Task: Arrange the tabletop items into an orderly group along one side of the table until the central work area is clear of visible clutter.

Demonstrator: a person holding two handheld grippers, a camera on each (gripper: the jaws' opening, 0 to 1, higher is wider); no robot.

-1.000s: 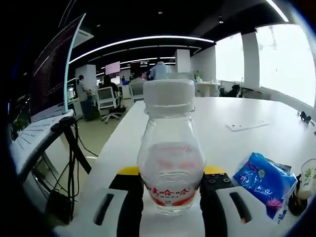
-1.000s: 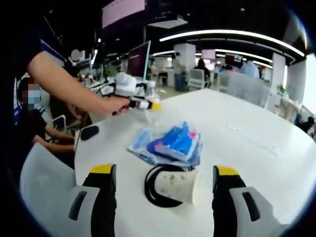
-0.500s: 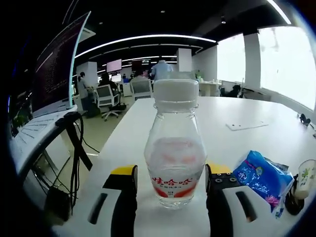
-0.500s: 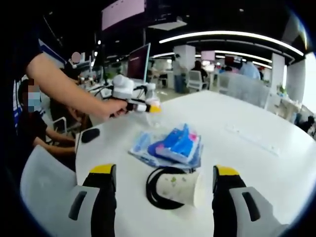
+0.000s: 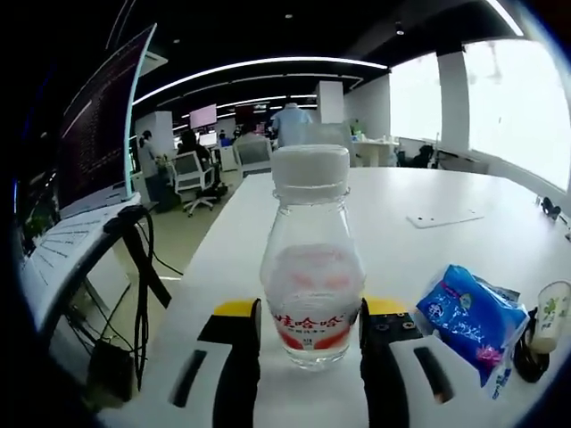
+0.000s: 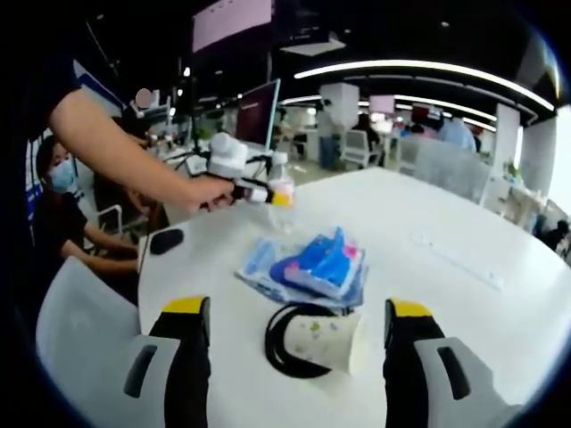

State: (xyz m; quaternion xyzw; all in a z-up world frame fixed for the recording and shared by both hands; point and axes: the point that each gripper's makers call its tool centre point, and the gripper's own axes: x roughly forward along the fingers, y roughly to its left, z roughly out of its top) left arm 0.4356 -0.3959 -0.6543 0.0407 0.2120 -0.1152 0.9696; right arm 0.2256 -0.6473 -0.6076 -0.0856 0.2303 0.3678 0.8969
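A clear plastic bottle (image 5: 310,267) with a white cap and red label stands upright on the white table (image 5: 419,192). My left gripper (image 5: 310,314) has its jaws pressed against the bottle's two sides. In the right gripper view that gripper (image 6: 248,188), held by a person's hand, is at the table's far left edge with the bottle (image 6: 281,183). My right gripper (image 6: 297,312) stands open. Between its jaws a paper cup (image 6: 328,340) lies on its side on a black cable coil (image 6: 275,343). Beyond the cup lies a blue tissue packet (image 6: 312,263), also at the right in the left gripper view (image 5: 468,321).
A black flat object (image 6: 166,240) lies near the table's left edge. A thin white sheet (image 5: 446,218) lies farther out on the table. A monitor (image 5: 94,134) on a stand is left of the table. A white chair (image 6: 76,334) and a seated person are close by.
My left jaws, against the bottle a second ago, spread apart half a second ago and have now closed in on it again. The right gripper has hardly moved.
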